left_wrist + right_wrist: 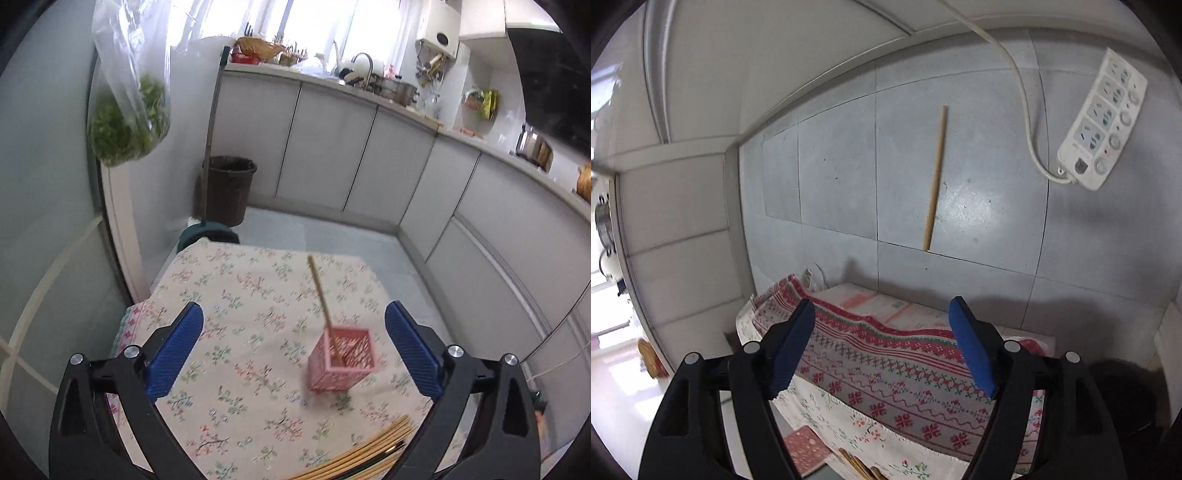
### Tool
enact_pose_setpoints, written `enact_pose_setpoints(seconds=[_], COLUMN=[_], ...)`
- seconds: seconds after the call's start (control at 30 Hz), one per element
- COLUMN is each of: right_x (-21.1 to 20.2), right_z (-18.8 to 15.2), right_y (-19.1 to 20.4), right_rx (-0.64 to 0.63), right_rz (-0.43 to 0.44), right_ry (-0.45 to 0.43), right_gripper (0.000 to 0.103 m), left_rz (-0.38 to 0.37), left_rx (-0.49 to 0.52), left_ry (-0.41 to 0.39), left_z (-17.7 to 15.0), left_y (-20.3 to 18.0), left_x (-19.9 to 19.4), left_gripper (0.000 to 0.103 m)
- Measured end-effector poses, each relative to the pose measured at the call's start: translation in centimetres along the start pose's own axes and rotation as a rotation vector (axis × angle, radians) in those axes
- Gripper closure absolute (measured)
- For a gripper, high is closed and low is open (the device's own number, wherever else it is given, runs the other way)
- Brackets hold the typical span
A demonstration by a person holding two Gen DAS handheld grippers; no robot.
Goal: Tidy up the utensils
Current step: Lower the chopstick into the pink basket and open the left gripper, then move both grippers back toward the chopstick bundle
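Observation:
A small pink lattice basket (341, 360) stands on the floral tablecloth (240, 295), with one wooden chopstick (320, 295) leaning upright inside it. A bundle of several chopsticks (369, 456) lies at the near table edge. My left gripper (293, 310) hovers above the cloth, open and empty, with the basket just inside its right finger (413, 350). In the right wrist view my right gripper (882, 304) is open and empty over the table's edge. One loose chopstick (935, 177) lies on the grey floor beyond it. The basket's pink side (803, 450) and chopstick ends (860, 465) show at the bottom.
A red-patterned cloth (886, 369) drapes over the table's side. A white power strip (1102, 122) with its cable lies on the floor. Grey cabinets (332, 155), a dark bin (229, 188) and a hanging bag of greens (129, 122) surround the table.

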State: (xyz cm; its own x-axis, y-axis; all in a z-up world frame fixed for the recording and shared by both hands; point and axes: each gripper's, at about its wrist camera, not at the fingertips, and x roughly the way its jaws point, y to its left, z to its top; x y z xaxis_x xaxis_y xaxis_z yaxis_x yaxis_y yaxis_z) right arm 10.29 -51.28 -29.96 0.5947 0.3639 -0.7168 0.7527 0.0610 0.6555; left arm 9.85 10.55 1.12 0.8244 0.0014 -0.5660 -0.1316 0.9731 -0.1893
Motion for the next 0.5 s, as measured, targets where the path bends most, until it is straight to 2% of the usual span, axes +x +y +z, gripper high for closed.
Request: enact_pose_setpoints(seconds=[0.07, 0.13, 0.17, 0.2, 0.27, 0.3, 0.4, 0.5], right_x=[0.3, 0.6, 0.9, 1.4, 2.0, 2.0, 1.4, -0.4], right_z=[-1.2, -3.5, -5.4, -7.4, -12.0, -14.6, -20.0, -23.1], right_y=[0.8, 3.5, 5.8, 7.7, 10.9, 12.2, 13.7, 13.6], right_rx=[-0.062, -0.177, -0.274, -0.351, -0.496, -0.566, -0.674, -0.747], right_rz=[-0.001, 0.025, 0.048, 0.063, 0.071, 0.054, -0.024, -0.067], right_ry=[0.008, 0.031, 0.079, 0.126, 0.212, 0.234, 0.229, 0.182], right_gripper=[0.026, 0.019, 0.019, 0.018, 0.016, 0.016, 0.016, 0.016], left_rz=[0.032, 0.07, 0.078, 0.062, -0.049, -0.071, -0.085, -0.098], left_rx=[0.022, 0.043, 0.04, 0.028, 0.016, 0.018, 0.106, 0.217], left_ry=[0.039, 0.101, 0.129, 0.184, 0.307, 0.329, 0.375, 0.403], left_z=[-1.1, -2.2, -2.4, -2.6, -3.4, -3.7, -5.1, -6.4], left_y=[0.2, 0.5, 0.6, 0.6, 0.1, -0.2, -2.1, -4.1], left_x=[0.6, 2.1, 2.8, 3.7, 5.4, 5.8, 6.6, 6.8], left_gripper=[0.007, 0.007, 0.007, 0.007, 0.007, 0.007, 0.007, 0.007])
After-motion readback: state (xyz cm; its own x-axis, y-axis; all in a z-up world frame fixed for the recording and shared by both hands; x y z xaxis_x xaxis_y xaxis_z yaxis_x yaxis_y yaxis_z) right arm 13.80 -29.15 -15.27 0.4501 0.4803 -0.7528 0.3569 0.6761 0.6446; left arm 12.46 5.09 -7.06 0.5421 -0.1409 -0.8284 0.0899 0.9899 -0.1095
